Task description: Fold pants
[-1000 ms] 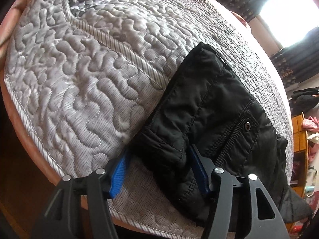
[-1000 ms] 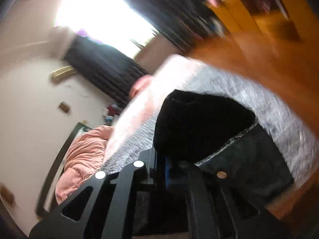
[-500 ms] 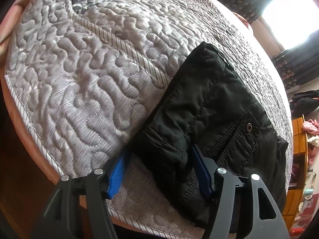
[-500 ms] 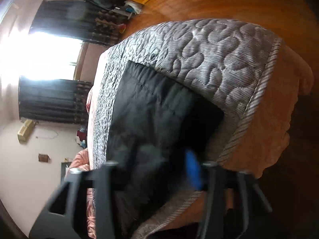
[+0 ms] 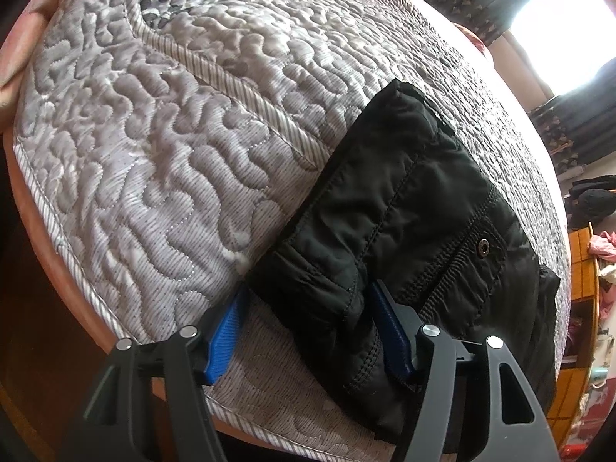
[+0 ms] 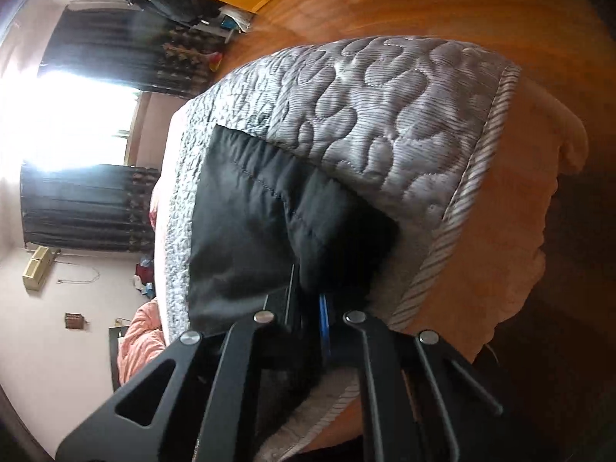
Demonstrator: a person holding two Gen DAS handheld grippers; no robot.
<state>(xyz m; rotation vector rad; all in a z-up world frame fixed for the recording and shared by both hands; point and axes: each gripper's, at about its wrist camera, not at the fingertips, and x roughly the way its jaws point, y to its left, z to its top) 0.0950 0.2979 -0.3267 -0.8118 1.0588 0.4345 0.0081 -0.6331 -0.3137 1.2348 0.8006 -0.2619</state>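
Folded pants (image 5: 408,223) on quilted bedspread (image 5: 161,146) near bed's corner, curtained window (image 6: 77,123) behind, wooden floor (image 6: 442,4) beside.

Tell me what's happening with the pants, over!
Left tongs open, straddling the black pants' near corner. Right tongs shut on pants edge. Pants folded compact on grey quilt. Nothing in the way.

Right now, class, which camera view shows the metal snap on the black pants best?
The left wrist view: the metal snap sits sharp and unobstructed on the black pants. The right wrist view shows only plain black fabric of the pants in the right tool; no snap appears there.
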